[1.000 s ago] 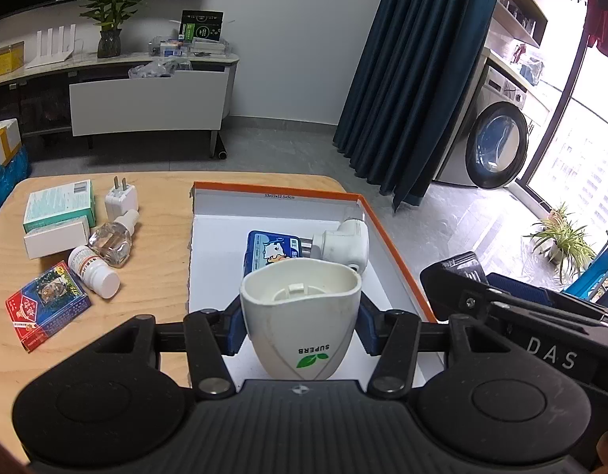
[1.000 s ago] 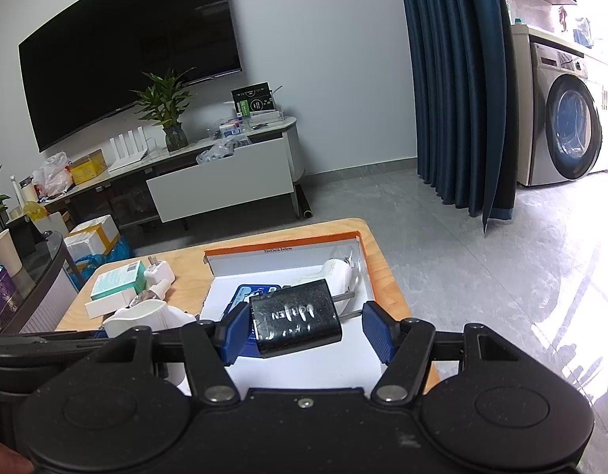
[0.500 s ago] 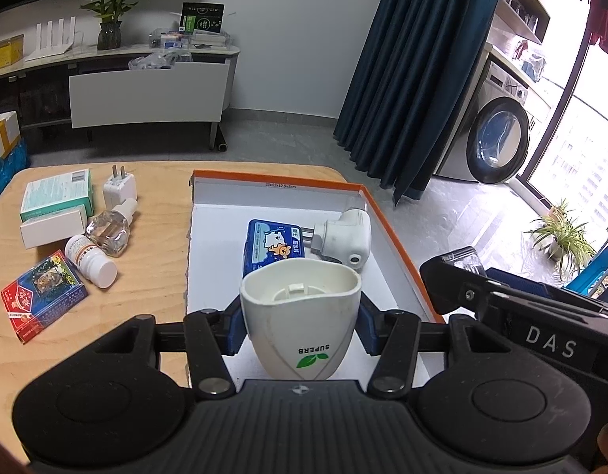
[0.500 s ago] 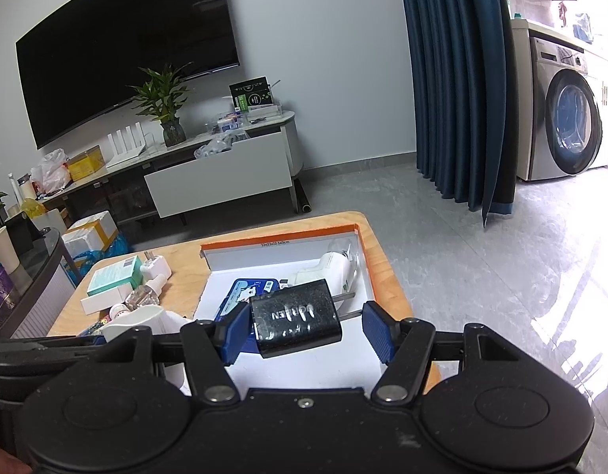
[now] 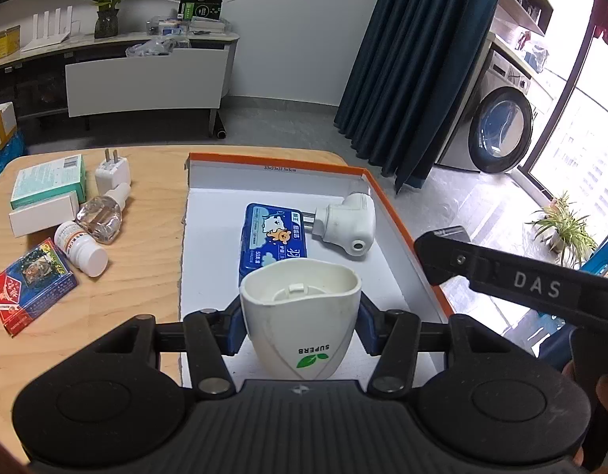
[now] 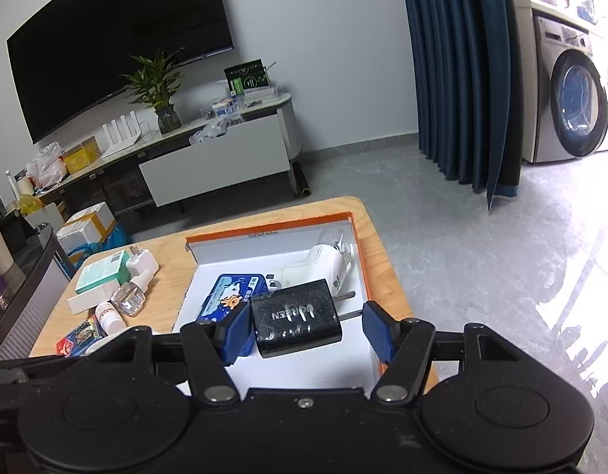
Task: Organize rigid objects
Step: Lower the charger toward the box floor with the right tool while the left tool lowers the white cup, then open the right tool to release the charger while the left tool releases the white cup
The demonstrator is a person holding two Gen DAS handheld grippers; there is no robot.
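Note:
My left gripper [image 5: 300,326] is shut on a white SUPERB cup-shaped device [image 5: 302,318], held over the near part of the orange-rimmed white box [image 5: 398,213]. Inside the box lie a blue tin [image 5: 273,239] and a white plug-in device [image 5: 345,223]. My right gripper [image 6: 307,330] is over the same box; its jaws stand apart. A black UGREEN charger [image 6: 294,322] lies against its left finger [image 6: 234,333], with a gap to the right finger, prongs pointing right. The right gripper also shows in the left wrist view [image 5: 517,280].
On the wooden table [image 5: 106,308] left of the box lie a teal box [image 5: 49,181], a white box [image 5: 43,217], a white charger [image 5: 112,173], a clear bottle [image 5: 102,215], a pill bottle [image 5: 80,249] and a card pack [image 5: 31,284].
Both grippers have moved back slightly from the box with their objects. The right jaws have opened a little; a gap now shows beside the black charger.

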